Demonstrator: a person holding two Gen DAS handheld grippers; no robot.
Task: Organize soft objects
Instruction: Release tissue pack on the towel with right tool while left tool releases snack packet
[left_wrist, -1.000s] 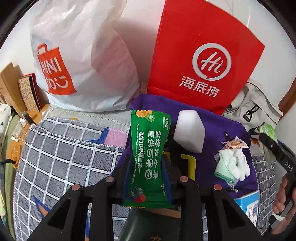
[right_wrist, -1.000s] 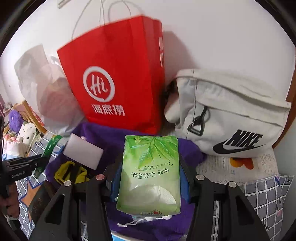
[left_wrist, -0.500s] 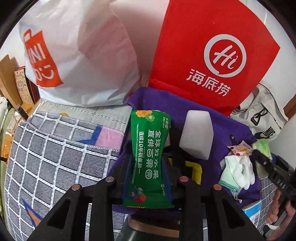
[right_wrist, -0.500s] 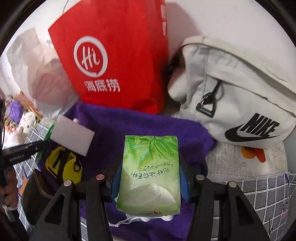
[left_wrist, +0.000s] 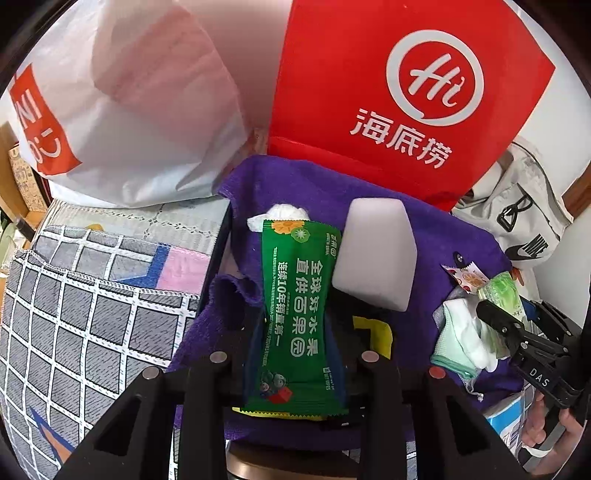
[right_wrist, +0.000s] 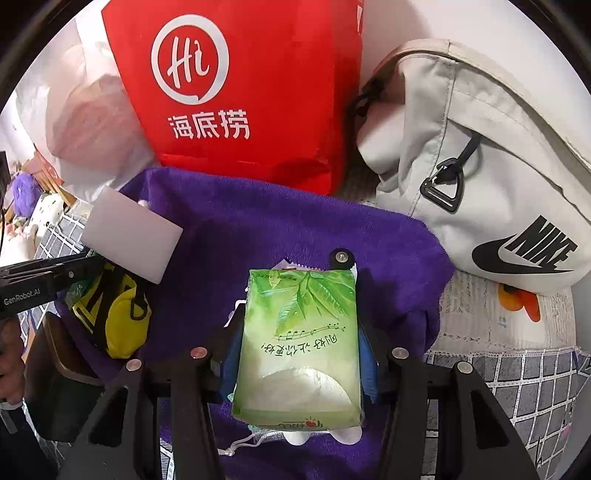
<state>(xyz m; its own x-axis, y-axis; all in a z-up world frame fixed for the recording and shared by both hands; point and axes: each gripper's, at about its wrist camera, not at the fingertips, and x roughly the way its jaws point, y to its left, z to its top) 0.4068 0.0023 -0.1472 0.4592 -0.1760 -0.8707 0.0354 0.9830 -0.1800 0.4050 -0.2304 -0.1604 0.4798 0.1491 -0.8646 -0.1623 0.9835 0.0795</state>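
Note:
My left gripper (left_wrist: 295, 332) is shut on a dark green wet-wipes packet (left_wrist: 295, 314) held over a purple towel (left_wrist: 325, 192). A white sponge block (left_wrist: 375, 254) lies on the towel, beside a white cotton ball (left_wrist: 280, 214). My right gripper (right_wrist: 301, 332) is shut on a light green tissue pack (right_wrist: 299, 343) low over the same towel (right_wrist: 258, 236); it shows in the left wrist view (left_wrist: 506, 325) above white gloves (left_wrist: 461, 336) and a small candy wrapper (left_wrist: 465, 275). A yellow soft item (right_wrist: 118, 314) lies at the towel's left.
A red paper bag (left_wrist: 406, 92) and a white plastic bag (left_wrist: 129, 110) stand behind the towel. A grey Nike bag (right_wrist: 480, 166) lies right of it. A grey checked cloth (left_wrist: 92, 314) covers the surface left. A blue and white box (left_wrist: 506, 417) sits front right.
Both grippers have moved forward and lower over the purple towel, each still holding its packet. The bags behind look larger and closer.

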